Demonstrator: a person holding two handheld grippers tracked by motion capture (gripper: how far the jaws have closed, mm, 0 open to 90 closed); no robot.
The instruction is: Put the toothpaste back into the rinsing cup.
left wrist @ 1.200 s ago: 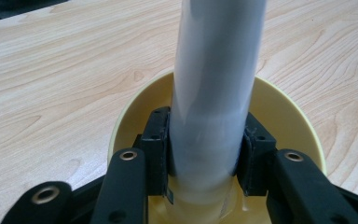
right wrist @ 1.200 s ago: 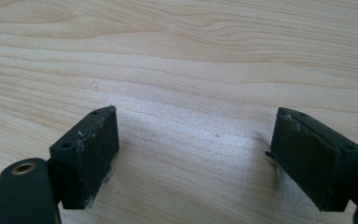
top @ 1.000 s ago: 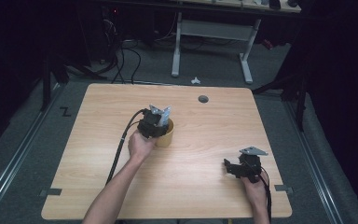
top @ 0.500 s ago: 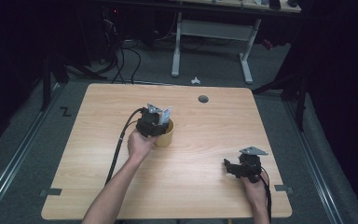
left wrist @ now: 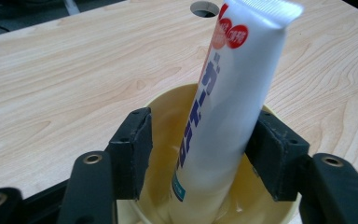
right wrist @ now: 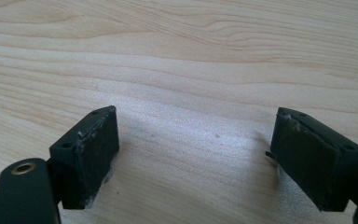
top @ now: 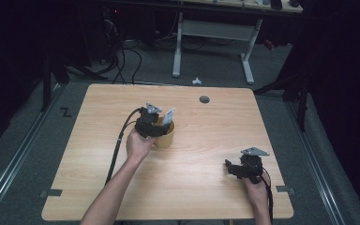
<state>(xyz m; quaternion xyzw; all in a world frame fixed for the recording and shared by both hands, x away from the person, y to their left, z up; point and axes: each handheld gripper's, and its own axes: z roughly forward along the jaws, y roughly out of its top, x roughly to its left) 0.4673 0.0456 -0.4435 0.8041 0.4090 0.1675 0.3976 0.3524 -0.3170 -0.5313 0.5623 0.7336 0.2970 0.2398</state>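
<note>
Your left gripper (left wrist: 200,154) hangs over the round yellow plastic cup (left wrist: 168,121), and its jaws have just been opening: they now stand apart on either side of the white squeeze tube with blue lettering and red round marks (left wrist: 223,116). In the left gripper view the left-hand pad (left wrist: 135,149) is clear of the tube with a gap of cup wall showing between them, while the right-hand pad (left wrist: 272,154) sits just beside the tube's edge; whether it touches there cannot be told. The tube stands inside the cup with its lower end at the bottom and its flat crimped end up, leaning toward the far right of that view and rising well above the rim.

In the high view your left gripper (top: 157,125) is over the cup (top: 167,139) near the middle of the light wooden table (top: 98,187), with the tube's top (top: 168,116) sticking out above it. Your left hand (top: 138,144) holds the gripper from the near side, and the black cable (top: 119,140) trails back along your forearm.

Your right gripper (right wrist: 196,158) has its jaws wide apart with nothing between them, just bare wood grain under the pads. In the high view it (top: 232,168) rests low near the table's near right corner, well apart from the cup, with your right hand (top: 258,190) behind it.

Farther out, a round dark hole (top: 204,99) sits in the tabletop near the far edge.
</note>
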